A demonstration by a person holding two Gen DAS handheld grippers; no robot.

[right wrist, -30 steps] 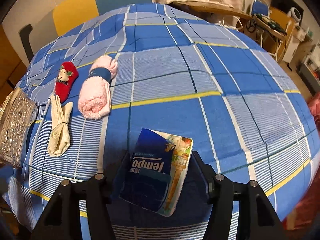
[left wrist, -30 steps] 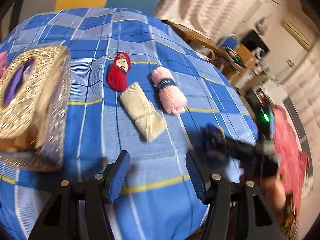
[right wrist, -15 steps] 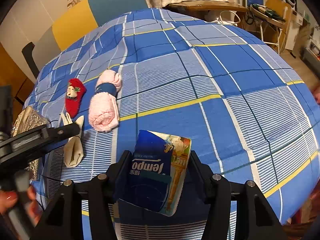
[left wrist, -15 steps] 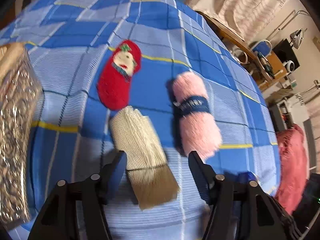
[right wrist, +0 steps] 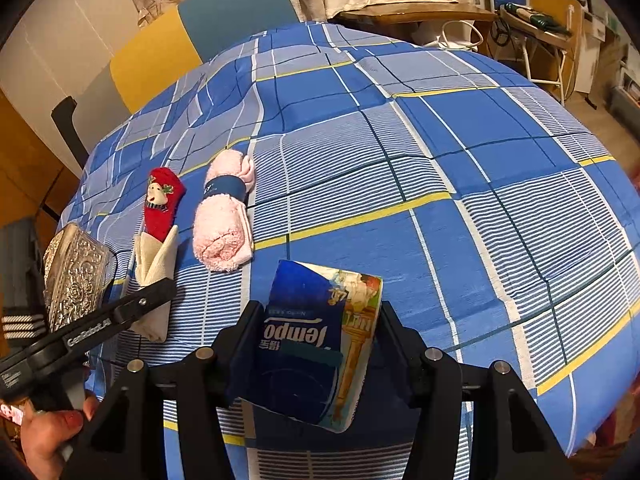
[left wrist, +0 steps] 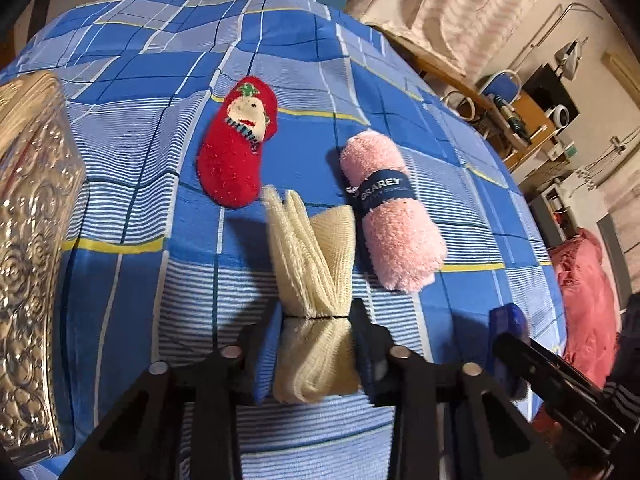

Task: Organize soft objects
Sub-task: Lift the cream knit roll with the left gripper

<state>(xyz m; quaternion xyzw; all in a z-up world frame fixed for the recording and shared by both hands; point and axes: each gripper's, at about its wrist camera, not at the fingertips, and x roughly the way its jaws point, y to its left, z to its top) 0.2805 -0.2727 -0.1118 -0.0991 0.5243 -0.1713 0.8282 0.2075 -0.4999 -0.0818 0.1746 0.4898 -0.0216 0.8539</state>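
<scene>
left gripper (left wrist: pixel 316 322) closing, pinching the ribbed cream cloth (left wrist: pixel 310 248), flanked by fuzzy red sock (left wrist: pixel 236 156) and pink towel roll (left wrist: pixel 394 216); right gripper (right wrist: pixel 320 344) clasps a glossy tissue pack (right wrist: pixel 316 340).

Left hand-held gripper (left wrist: pixel 316 320) closing

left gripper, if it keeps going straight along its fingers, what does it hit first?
The cream cloth: it already sits between the closing left gripper jaws. Beyond it lies the tablecloth.

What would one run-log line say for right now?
left gripper: closing, fingers pinching cream cloth | right gripper: holding Tempo tissue pack
</scene>
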